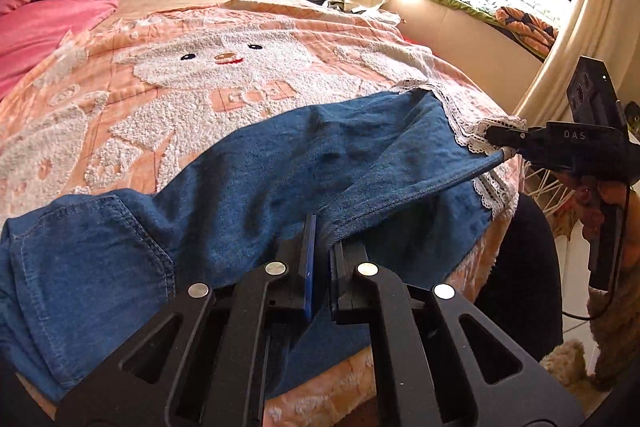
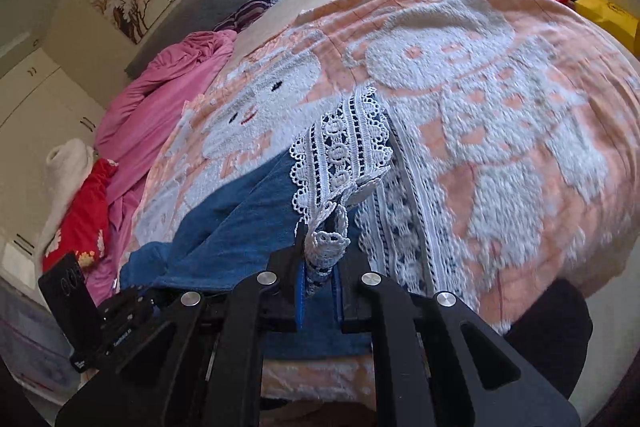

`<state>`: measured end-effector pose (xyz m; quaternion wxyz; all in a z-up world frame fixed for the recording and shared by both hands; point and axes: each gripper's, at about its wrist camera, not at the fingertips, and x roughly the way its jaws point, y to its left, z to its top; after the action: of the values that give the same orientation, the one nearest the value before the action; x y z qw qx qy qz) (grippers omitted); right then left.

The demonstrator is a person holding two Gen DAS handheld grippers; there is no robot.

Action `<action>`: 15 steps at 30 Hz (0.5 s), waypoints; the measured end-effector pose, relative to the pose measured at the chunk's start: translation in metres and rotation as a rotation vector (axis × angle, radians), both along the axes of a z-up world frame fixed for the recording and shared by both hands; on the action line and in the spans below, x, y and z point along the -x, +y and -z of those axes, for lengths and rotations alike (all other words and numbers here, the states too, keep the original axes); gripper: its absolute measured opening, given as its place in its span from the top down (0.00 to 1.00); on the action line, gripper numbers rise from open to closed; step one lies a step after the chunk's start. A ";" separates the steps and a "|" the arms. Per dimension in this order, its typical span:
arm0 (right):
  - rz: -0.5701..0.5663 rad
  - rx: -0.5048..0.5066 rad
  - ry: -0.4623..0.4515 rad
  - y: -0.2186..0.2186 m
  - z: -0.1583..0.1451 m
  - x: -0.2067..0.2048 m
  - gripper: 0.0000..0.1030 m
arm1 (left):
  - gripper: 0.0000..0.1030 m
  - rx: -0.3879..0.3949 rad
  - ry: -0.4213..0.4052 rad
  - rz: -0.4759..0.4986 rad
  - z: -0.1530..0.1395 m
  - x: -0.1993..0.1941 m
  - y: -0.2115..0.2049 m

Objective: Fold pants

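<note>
The left black two-finger gripper (image 1: pixel 320 247) reaches forward low over the near edge of the bed, its blue-padded fingers (image 1: pixel 308 267) drawn nearly together and pinching a seamed fold of the blue denim pants with white lace hems (image 1: pixel 280 171). The right black two-finger gripper (image 2: pixel 320 259) comes in from the bed's right near corner, held roughly level by a hand (image 1: pixel 600 203) on its grip, and its fingers are clamped on the white lace trim of a leg end (image 2: pixel 344 163), the lace bunching up between them.

The pants lie stretched along the near edge of the peach bedspread with the white fluffy bear pattern (image 1: pixel 224 67), waist and stitched back pocket toward the left near corner, legs running to the right. One leg is lifted slightly at the hem and lies over the other, whose lace edge hangs over the bed's side. The denim is creased and softly rumpled along the thigh.

A crumpled pink quilt (image 1: pixel 48 7) lies at the far left edge.
</note>
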<state>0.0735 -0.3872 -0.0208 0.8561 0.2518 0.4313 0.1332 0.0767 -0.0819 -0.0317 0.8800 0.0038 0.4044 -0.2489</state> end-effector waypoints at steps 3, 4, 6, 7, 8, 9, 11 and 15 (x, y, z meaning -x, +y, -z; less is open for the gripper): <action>0.011 0.030 0.017 0.000 0.010 0.011 0.91 | 0.97 -0.013 0.019 0.013 0.010 0.003 -0.002; 0.012 0.039 0.020 0.000 0.013 0.013 0.90 | 0.97 -0.015 0.019 0.018 0.012 0.006 -0.002; 0.025 0.037 0.034 -0.003 0.018 0.016 0.88 | 0.97 -0.019 0.025 0.028 0.016 0.009 -0.005; 0.024 0.027 0.041 -0.004 0.020 0.018 0.88 | 0.97 -0.029 0.025 0.027 0.017 0.010 -0.007; 0.030 0.020 0.047 -0.006 0.021 0.020 0.84 | 0.97 -0.042 0.027 0.028 0.019 0.011 -0.008; 0.040 0.012 0.050 -0.009 0.021 0.022 0.71 | 0.98 -0.050 0.023 0.028 0.019 0.013 -0.009; 0.060 0.012 0.053 -0.015 0.023 0.024 0.60 | 0.99 -0.051 0.012 0.029 0.017 0.015 -0.011; 0.061 -0.010 0.059 -0.024 0.028 0.024 0.81 | 0.99 -0.048 0.009 0.031 0.014 0.017 -0.012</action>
<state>0.0492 -0.4112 -0.0487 0.8454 0.2730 0.4476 0.1019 0.0596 -0.0938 -0.0462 0.8740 0.0299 0.4139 -0.2530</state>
